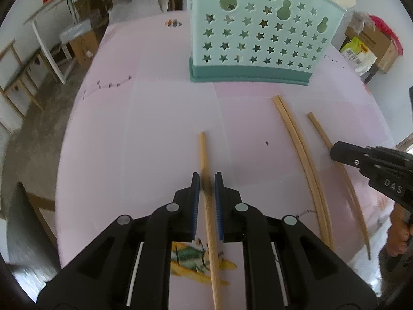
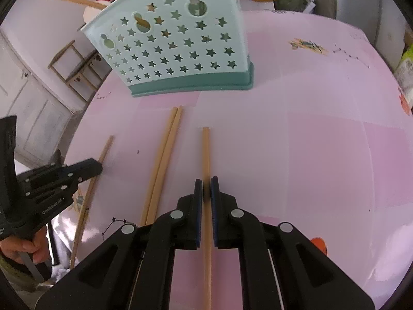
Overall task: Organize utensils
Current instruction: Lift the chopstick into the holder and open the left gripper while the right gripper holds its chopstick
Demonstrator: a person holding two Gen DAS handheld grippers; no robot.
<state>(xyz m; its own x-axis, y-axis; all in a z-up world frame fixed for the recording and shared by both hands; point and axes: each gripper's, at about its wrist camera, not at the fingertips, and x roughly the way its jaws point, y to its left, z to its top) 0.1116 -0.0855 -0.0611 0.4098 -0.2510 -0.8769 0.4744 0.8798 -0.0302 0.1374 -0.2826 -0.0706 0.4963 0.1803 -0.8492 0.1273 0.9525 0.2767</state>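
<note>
Left gripper (image 1: 207,184): we see its blue pads either side of one chopstick (image 1: 207,201), a slim gap showing each side; we cannot tell if they pinch it.
Right gripper (image 2: 206,186): its pads sit tight against another chopstick (image 2: 206,155), closed on it.
Writing: we read "DAS" in raised letters on the right gripper's body in the left view; the lettering on the left gripper's body in the right view is too blurred to read.
Pair (image 2: 162,162): two chopsticks lie touching side by side on the cloth (image 2: 309,142), between the two grippers.
Holder (image 1: 258,31): a mint caddy with star cut-outs and a darker teal base stands upright beyond the chopstick tips.
Prints: a green-and-yellow drawing (image 1: 191,258) shows under the left gripper.
Bag (image 1: 357,54): printed characters, illegible to us.
</note>
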